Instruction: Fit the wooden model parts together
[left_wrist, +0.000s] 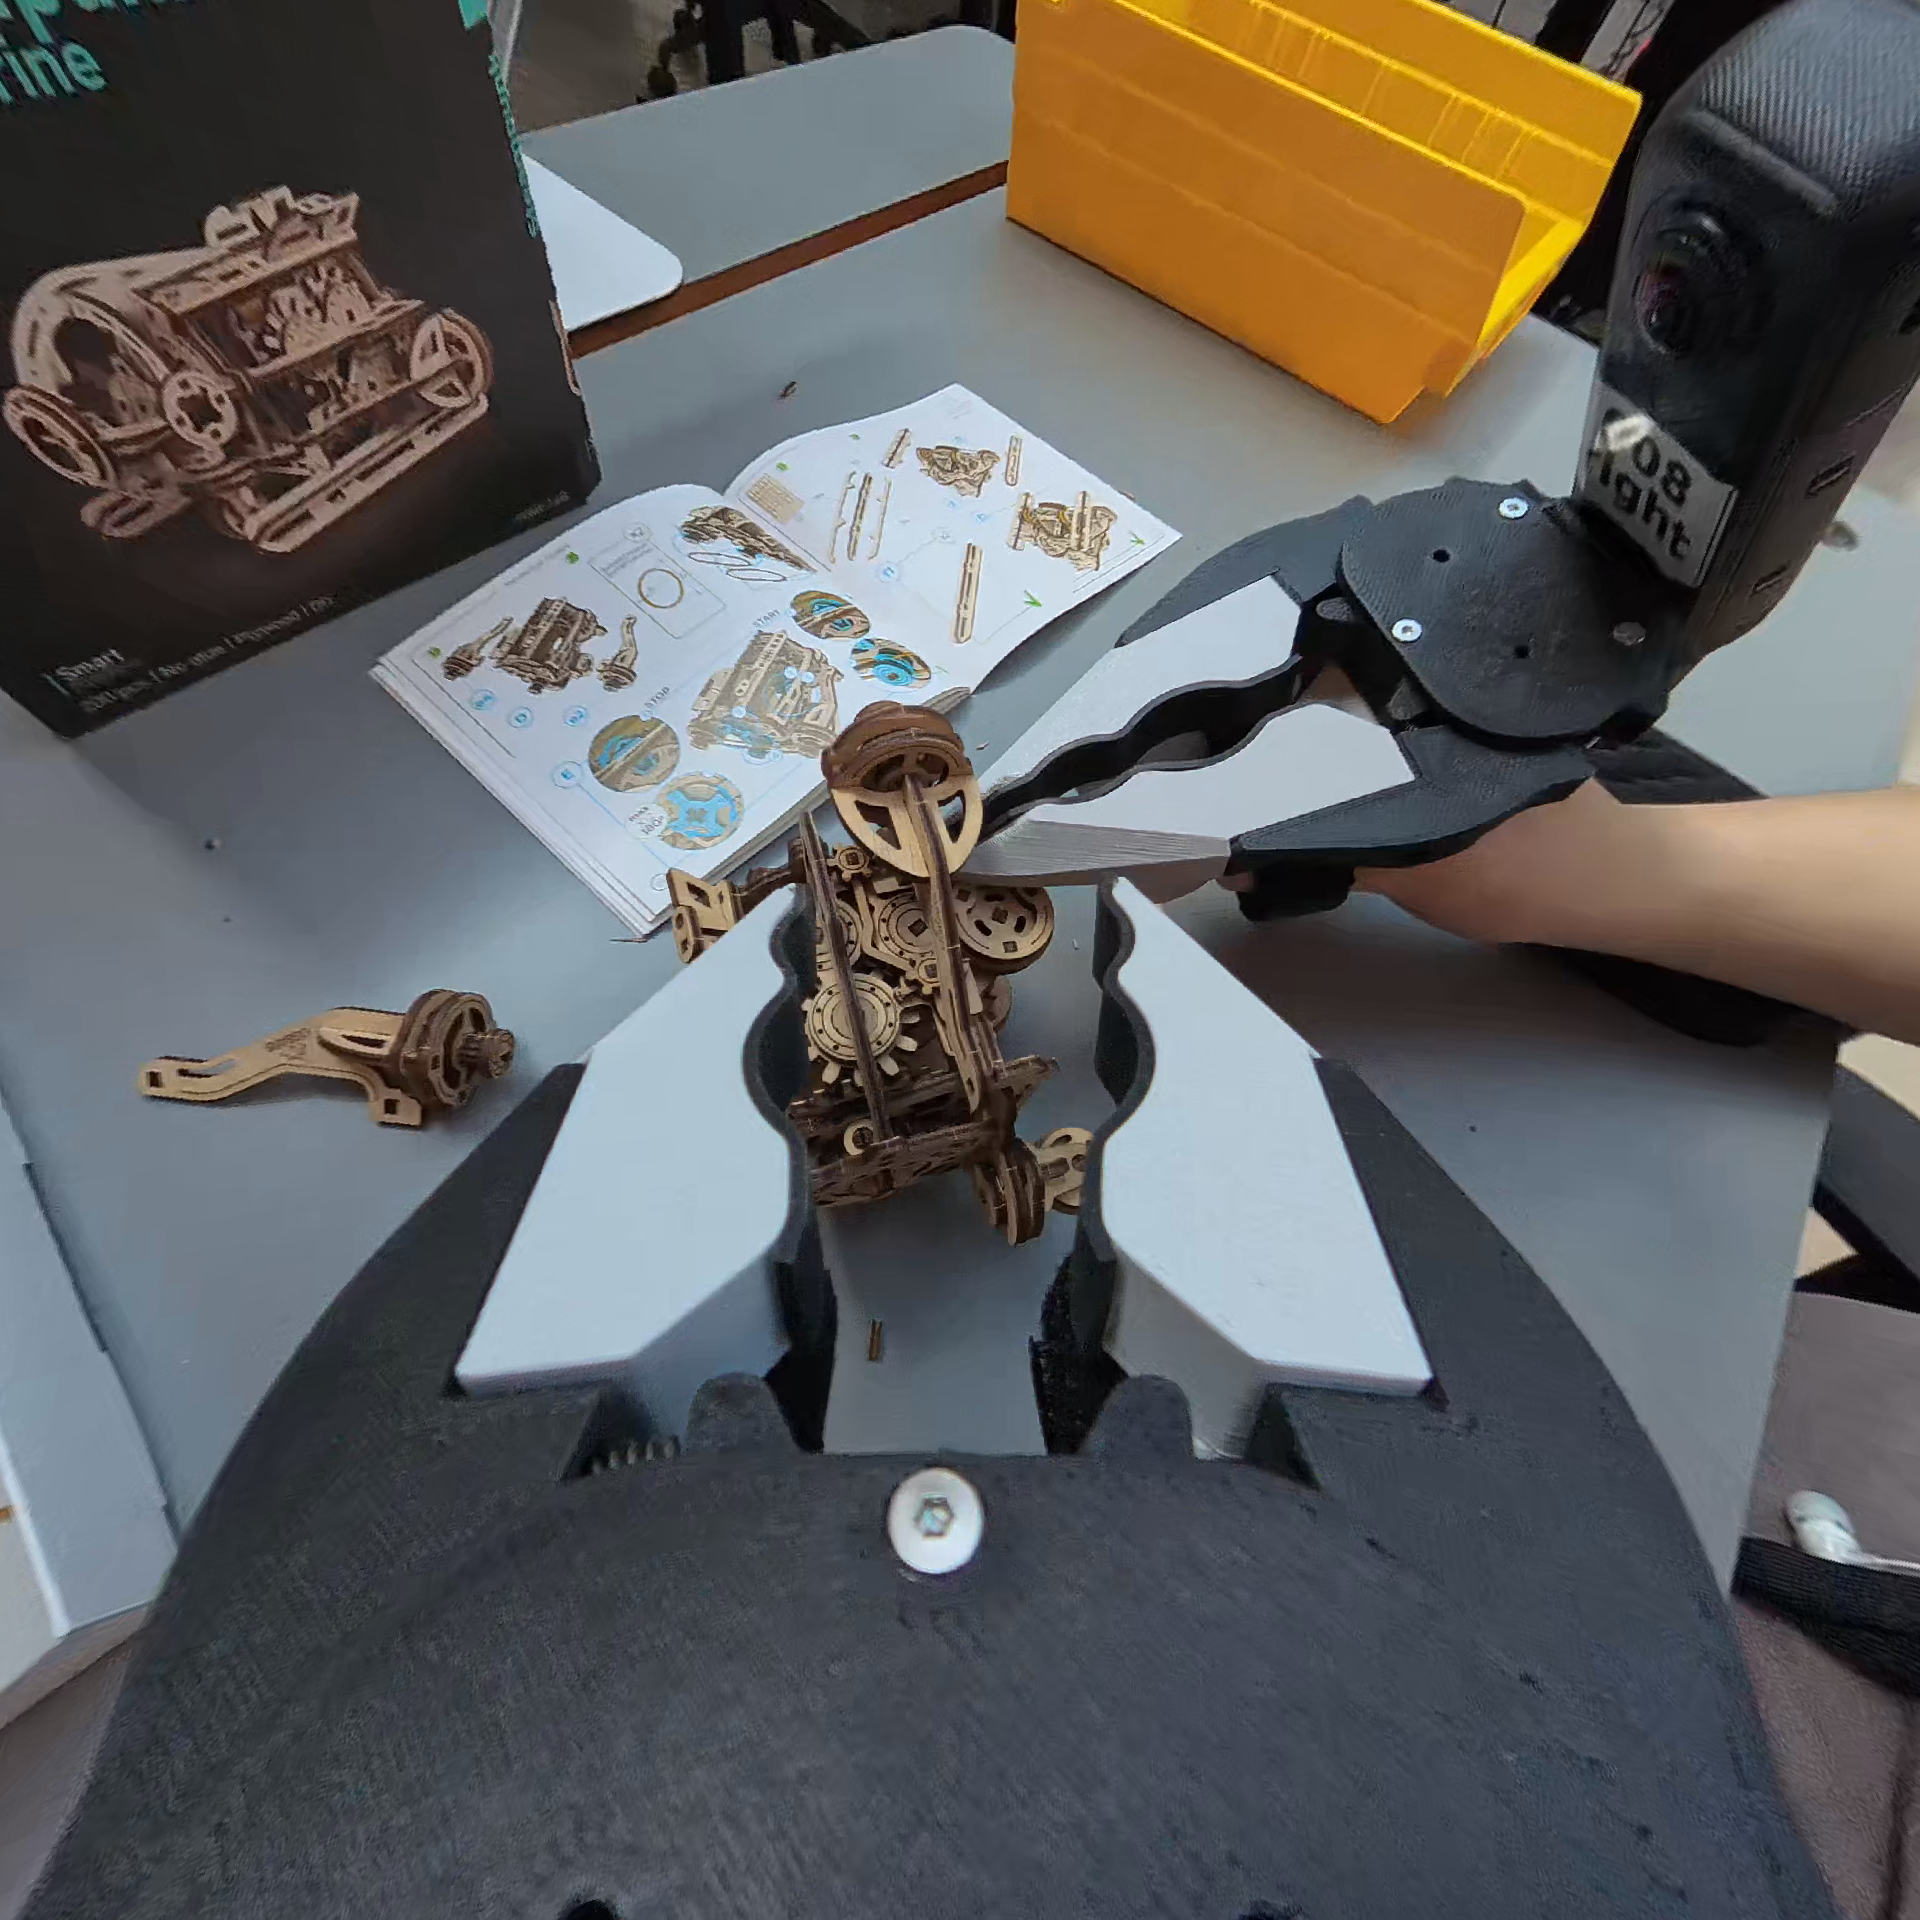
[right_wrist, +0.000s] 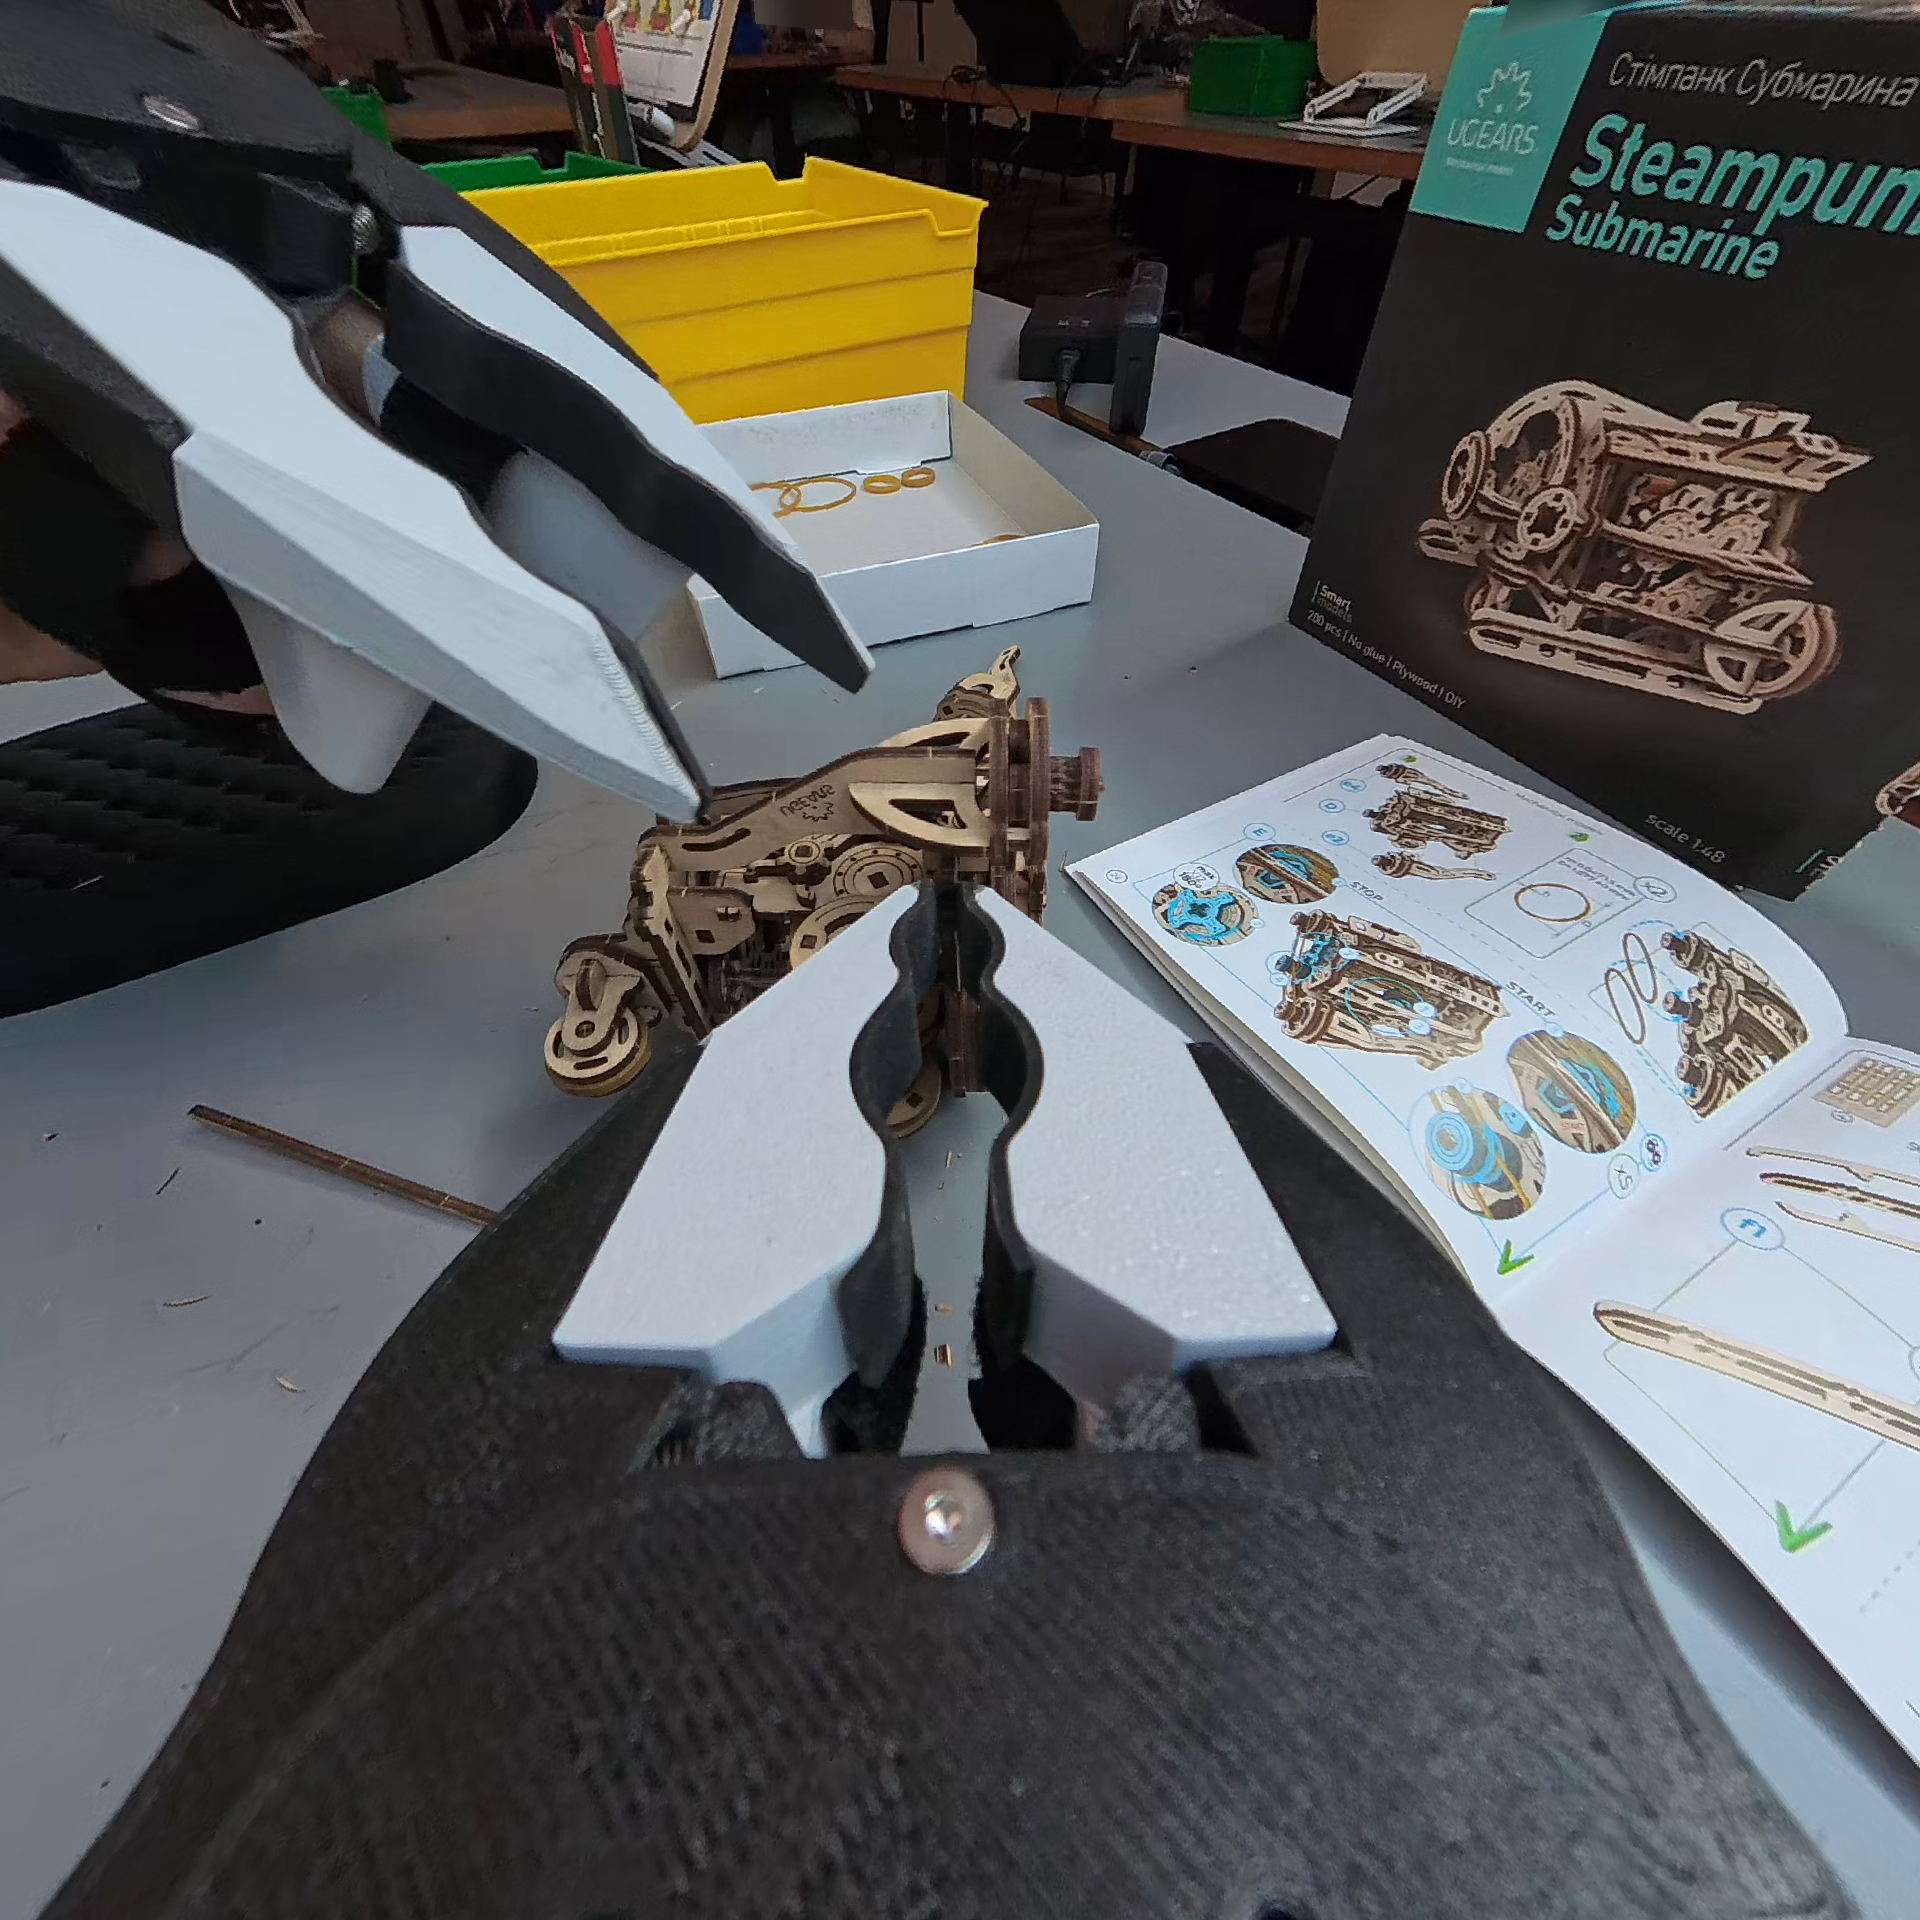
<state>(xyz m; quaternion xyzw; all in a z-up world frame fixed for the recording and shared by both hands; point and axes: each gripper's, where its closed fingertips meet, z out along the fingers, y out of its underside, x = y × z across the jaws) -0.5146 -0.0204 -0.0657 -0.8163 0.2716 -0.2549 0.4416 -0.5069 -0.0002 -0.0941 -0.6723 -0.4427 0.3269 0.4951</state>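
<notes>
1. We work on a grey table (left_wrist: 312, 831) in a workshop, beside a yellow bin (left_wrist: 1299, 187), kit box (left_wrist: 260, 364) and open booklet (left_wrist: 790, 623).
2. The wooden model (left_wrist: 904, 997) sits mid-table, its long axis and hub end pointing toward the booklet.
3. Our left gripper (left_wrist: 940, 956) stands released, straddling the model; our right gripper (right_wrist: 948, 914) is clenched on a thin wooden disc at the hub end.
4. The model's underside is hidden.
</notes>
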